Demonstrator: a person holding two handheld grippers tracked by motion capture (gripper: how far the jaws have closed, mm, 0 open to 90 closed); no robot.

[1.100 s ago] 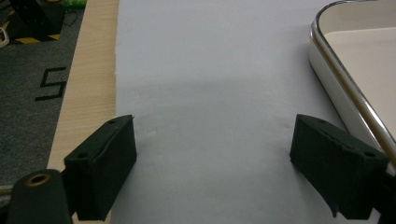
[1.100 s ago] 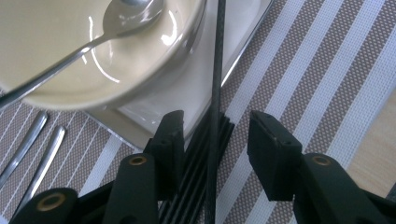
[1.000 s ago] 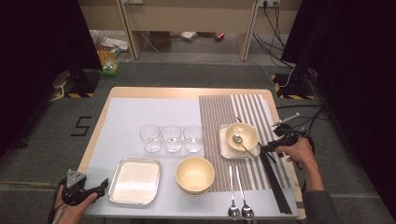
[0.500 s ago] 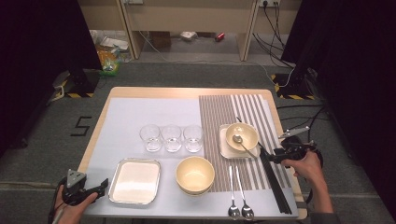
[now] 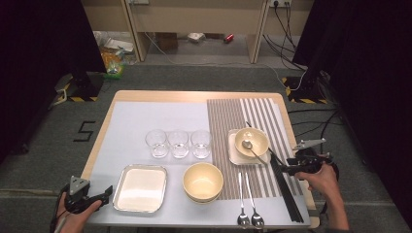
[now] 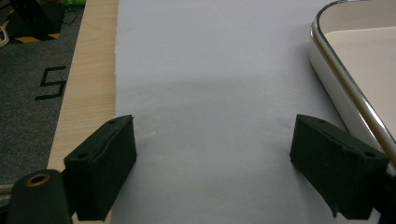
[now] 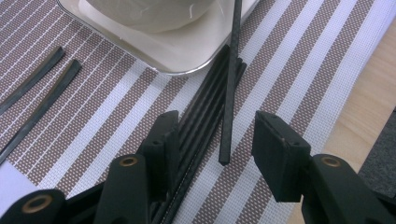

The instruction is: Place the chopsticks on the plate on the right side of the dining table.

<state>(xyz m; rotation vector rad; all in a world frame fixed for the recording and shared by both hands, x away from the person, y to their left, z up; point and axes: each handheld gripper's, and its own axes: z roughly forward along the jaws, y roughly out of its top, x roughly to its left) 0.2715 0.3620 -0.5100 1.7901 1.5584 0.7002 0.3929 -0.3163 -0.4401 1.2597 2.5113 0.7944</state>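
Note:
Several black chopsticks (image 5: 290,199) lie in a bundle along the right of the striped placemat (image 5: 228,121). My right gripper (image 5: 285,169) is low over their far end, open. In the right gripper view its jaws (image 7: 217,135) straddle the bundle (image 7: 205,107) and one loose chopstick (image 7: 229,93), which leans onto the square plate (image 7: 187,60). The pads press on nothing. My left gripper (image 5: 104,195) rests at the table's front left corner, open, with only the pale mat (image 6: 210,70) between its jaws (image 6: 215,154).
A small bowl with a spoon (image 5: 251,141) sits on the square plate. Two spoons (image 5: 247,199) lie left of the chopsticks. Stacked yellow bowls (image 5: 203,180), a metal-rimmed tray (image 5: 141,168) and three glasses (image 5: 179,143) stand on the mat. The table edge (image 5: 303,174) is just beyond the right hand.
The right hand and its gripper have moved toward the table's front edge along the chopsticks. The left gripper has kept still.

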